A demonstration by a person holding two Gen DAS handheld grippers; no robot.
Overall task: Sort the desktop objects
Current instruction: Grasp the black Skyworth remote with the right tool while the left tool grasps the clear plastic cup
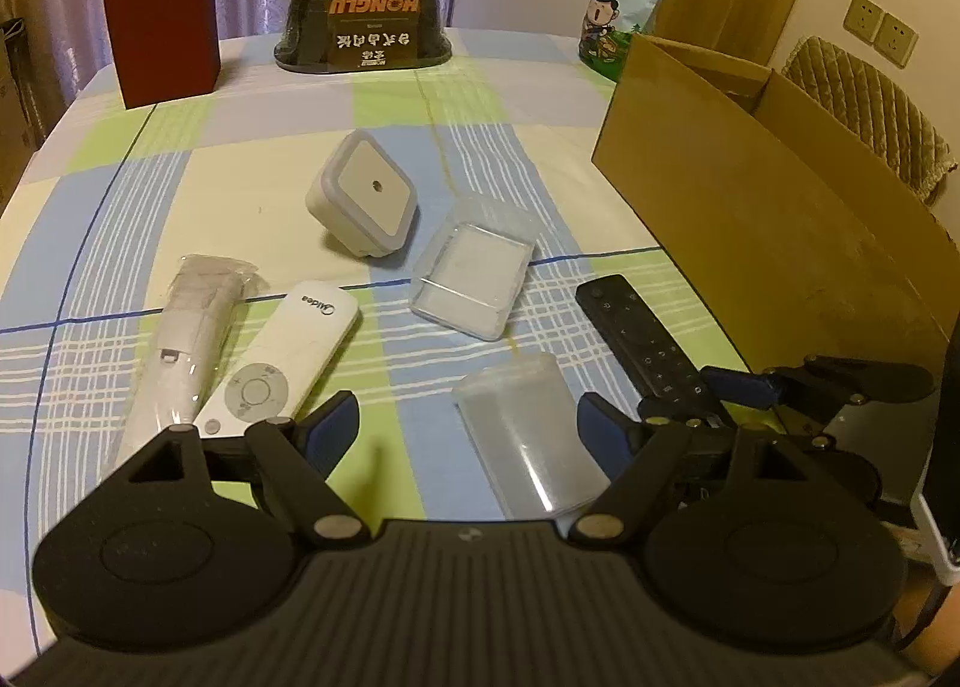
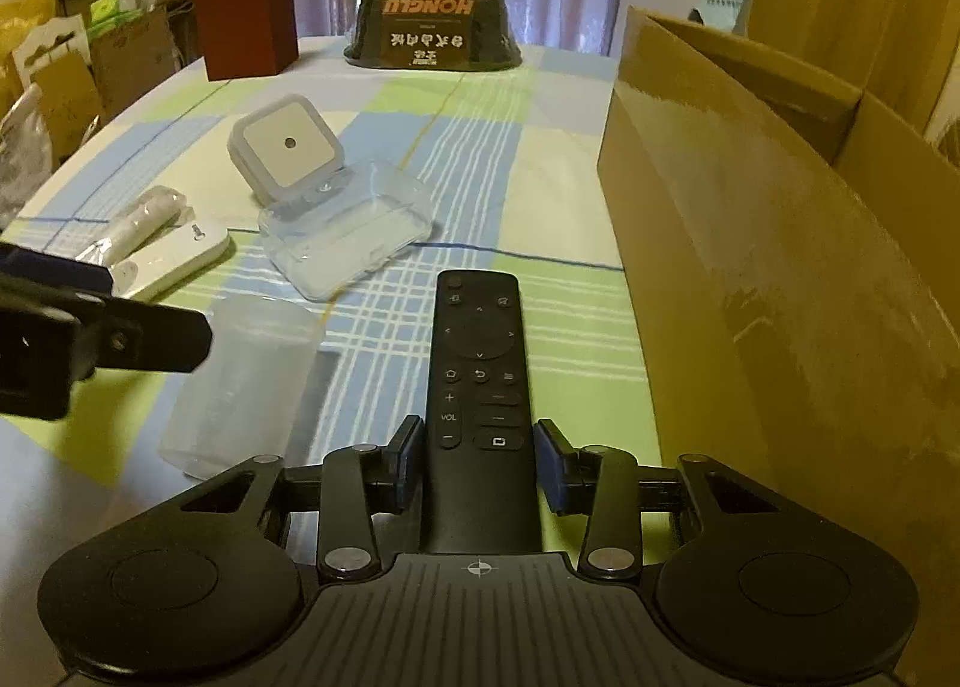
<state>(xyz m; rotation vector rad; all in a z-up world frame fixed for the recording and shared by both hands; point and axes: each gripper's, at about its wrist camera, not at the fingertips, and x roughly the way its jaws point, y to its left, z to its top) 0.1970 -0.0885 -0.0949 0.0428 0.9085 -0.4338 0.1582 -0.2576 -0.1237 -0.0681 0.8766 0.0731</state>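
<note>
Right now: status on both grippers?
Right gripper open, astride black remote control. Left gripper open over frosted plastic cup. Cardboard box close right.

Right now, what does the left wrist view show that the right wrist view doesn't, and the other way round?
Only the left wrist view shows the wall sockets, the quilted chair back and the open left gripper above the translucent cup.

Only the right wrist view shows stacked cartons beside the table and the right gripper straddling the black remote, pads apart from it.

Both show the night light, clear plastic box, white Midea remote, cardboard box, red carton and HONGLU container.
</note>
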